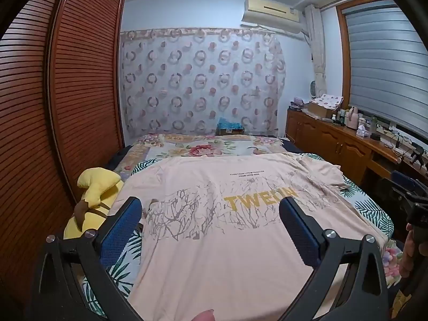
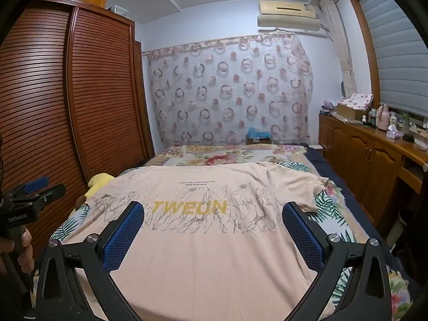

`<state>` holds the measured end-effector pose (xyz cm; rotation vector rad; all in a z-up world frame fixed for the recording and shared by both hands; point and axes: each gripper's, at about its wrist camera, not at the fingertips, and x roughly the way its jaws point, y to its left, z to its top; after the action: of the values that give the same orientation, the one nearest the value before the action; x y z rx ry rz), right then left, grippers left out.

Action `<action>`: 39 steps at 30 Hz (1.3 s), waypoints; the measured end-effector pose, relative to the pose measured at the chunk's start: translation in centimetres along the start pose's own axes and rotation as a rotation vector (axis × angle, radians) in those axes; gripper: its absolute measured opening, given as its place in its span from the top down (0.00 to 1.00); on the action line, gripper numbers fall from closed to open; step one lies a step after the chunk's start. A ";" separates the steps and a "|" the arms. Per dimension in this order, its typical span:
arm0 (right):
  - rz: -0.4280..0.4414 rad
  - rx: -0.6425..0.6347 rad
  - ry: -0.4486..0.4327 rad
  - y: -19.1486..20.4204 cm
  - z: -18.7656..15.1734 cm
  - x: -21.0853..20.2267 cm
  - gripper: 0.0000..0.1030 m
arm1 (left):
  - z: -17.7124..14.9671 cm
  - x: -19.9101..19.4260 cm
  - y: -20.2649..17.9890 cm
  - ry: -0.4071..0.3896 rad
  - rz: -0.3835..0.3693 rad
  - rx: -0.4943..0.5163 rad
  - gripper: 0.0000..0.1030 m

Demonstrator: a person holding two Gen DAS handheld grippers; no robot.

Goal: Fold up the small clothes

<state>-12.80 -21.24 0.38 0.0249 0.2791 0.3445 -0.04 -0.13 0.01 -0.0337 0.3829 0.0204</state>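
Here the pink T-shirt point(image 1: 227, 230) lies spread flat on the bed point(image 1: 203, 147), filling the lower middle of both views, its yellow lettering near the centre and its hem toward the bottom edge. One sleeve point(image 2: 302, 187) sits rumpled at the right of the right wrist view; the other, at the left, reaches toward a yellow plush toy point(image 1: 93, 203) at the left edge of the bed.

No fold looks begun, so the step in hand seems to be the first grip. It would go best if each tool took a single layer at a shoulder or hem corner on its own side, after the creased sleeve is smoothed, and carried the cloth over evenly so the edges line up.

The left tool point(image 1: 211, 211) is spread wide, its blue pads well apart, holding nothing and hovering above the shirt. The right tool point(image 2: 214, 214) is likewise spread wide and empty above the shirt.
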 end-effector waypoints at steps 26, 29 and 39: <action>-0.006 -0.005 0.008 0.1 0.1 -0.3 0.00 | -0.1 0.2 -0.3 -0.001 0.006 0.008 0.00; -0.009 -0.006 0.007 0.0 0.2 -0.3 0.00 | 0.0 0.3 -0.3 -0.001 0.007 0.010 0.00; -0.008 -0.006 0.006 0.1 0.2 -0.4 0.00 | 0.0 0.1 -0.3 -0.004 0.006 0.013 0.00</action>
<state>-13.09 -21.28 0.66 0.0172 0.2841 0.3371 0.05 -0.42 0.00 -0.0199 0.3791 0.0243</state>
